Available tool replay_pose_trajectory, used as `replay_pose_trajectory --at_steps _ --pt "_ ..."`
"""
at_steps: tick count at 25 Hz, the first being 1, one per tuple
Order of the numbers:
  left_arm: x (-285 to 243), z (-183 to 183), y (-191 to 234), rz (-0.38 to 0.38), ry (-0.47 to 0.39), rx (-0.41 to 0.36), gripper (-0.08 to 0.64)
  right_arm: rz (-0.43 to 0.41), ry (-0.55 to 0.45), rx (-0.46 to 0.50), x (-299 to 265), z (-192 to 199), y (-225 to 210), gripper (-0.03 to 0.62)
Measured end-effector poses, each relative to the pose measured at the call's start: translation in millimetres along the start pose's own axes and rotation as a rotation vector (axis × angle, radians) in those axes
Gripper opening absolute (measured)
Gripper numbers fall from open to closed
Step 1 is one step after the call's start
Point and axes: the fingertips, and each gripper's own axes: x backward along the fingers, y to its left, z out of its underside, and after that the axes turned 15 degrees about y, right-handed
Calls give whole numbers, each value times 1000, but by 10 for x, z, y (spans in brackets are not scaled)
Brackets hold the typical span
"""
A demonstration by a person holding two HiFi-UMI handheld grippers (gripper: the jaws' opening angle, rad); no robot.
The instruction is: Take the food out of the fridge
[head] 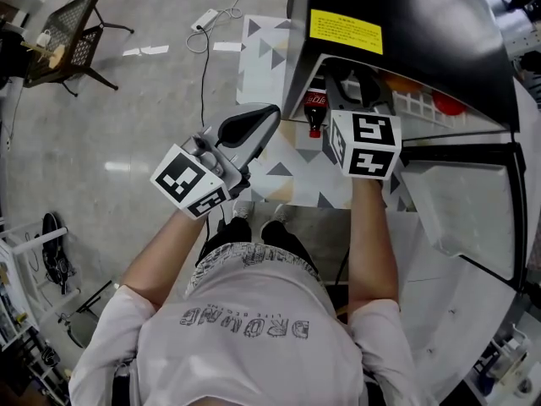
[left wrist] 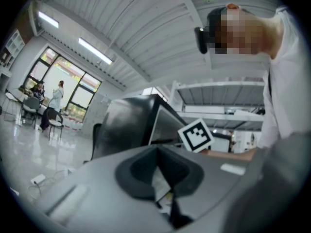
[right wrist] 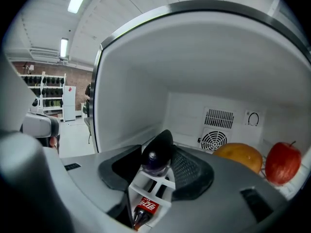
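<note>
Reaching into the open black mini fridge (head: 423, 24) is the step in hand. Nearest, the left tool (head: 266, 115) hangs outside over the patterned floor mat (head: 287, 172), jaws pressed together, empty. The right tool (head: 359, 91) sits at the fridge mouth, jaws spread wide. The dark cola bottle with a red label (head: 315, 110) stands at the compartment's front left corner, low in their gap, ungripped. Farther back right lie a round orange fruit (right wrist: 238, 155) and a red apple (right wrist: 282, 161). Next, the jaws should straddle the bottle and close; the left wall looks tight, the right side roomier.
</note>
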Motion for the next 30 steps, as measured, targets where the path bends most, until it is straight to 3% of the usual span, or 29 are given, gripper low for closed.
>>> replay_pose_trajectory --at_steps 13,30 --pt "64 1 -60 29 4 -9 8 19 -35 -49 190 33 -21 167" --pt "93 -1 -466 132 23 -60 8 73 -88 -146 909 277 -76 164"
